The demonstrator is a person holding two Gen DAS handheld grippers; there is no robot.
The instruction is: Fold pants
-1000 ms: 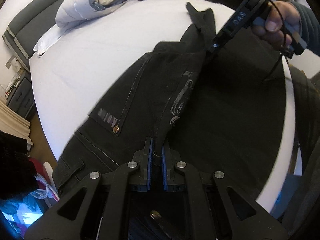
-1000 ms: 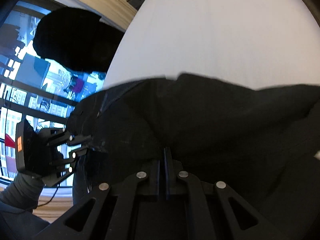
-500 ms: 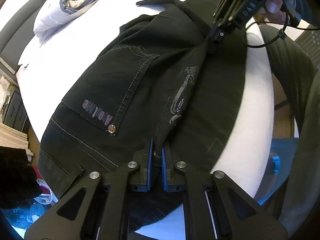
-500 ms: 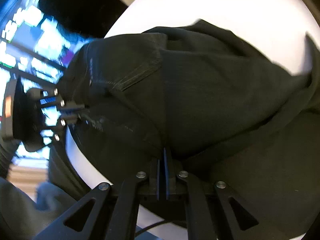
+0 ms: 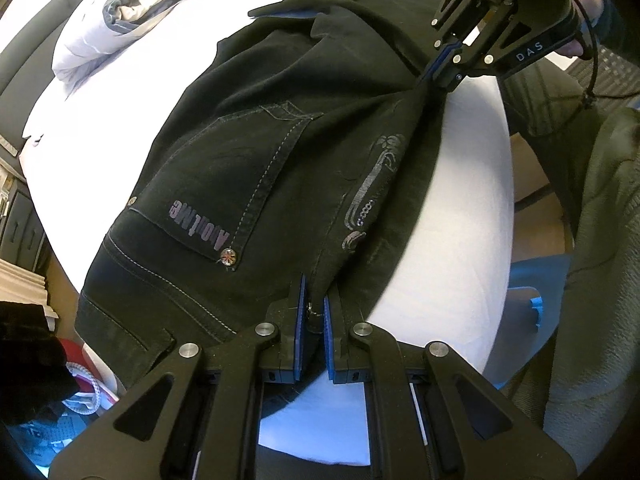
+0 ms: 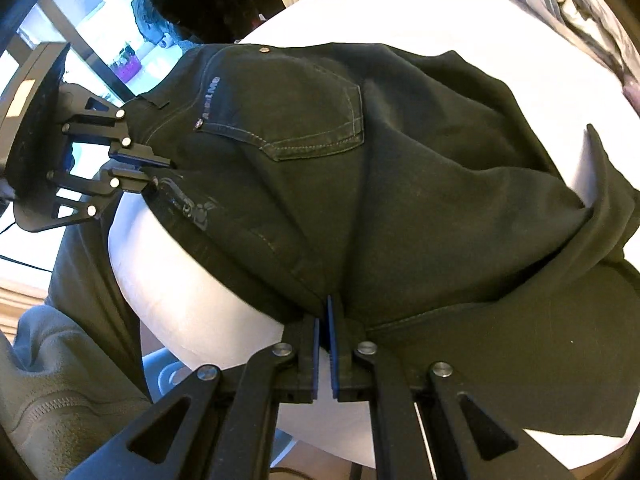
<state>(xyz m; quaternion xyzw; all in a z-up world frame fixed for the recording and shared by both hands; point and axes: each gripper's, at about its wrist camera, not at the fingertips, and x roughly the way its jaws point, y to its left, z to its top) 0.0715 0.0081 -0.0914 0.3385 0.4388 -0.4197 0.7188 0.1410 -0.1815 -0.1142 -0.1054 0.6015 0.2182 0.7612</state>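
pants [image 5: 280, 152] lie spread on the white bed [image 5: 100, 120], black, back pocket [image 5: 228, 184] up. my left tongs [image 5: 311, 312] are clamped on the waistband edge near me, my right tongs [image 6: 324, 320] are clamped on the same near edge further along, the fabric taut between them

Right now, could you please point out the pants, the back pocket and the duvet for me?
pants [image 5: 320, 92]: left wrist view, on the black seat fabric.
back pocket [image 6: 304, 108]: right wrist view, middle of the stitched pocket.
duvet [image 5: 100, 32]: left wrist view, on the bunched white cover.
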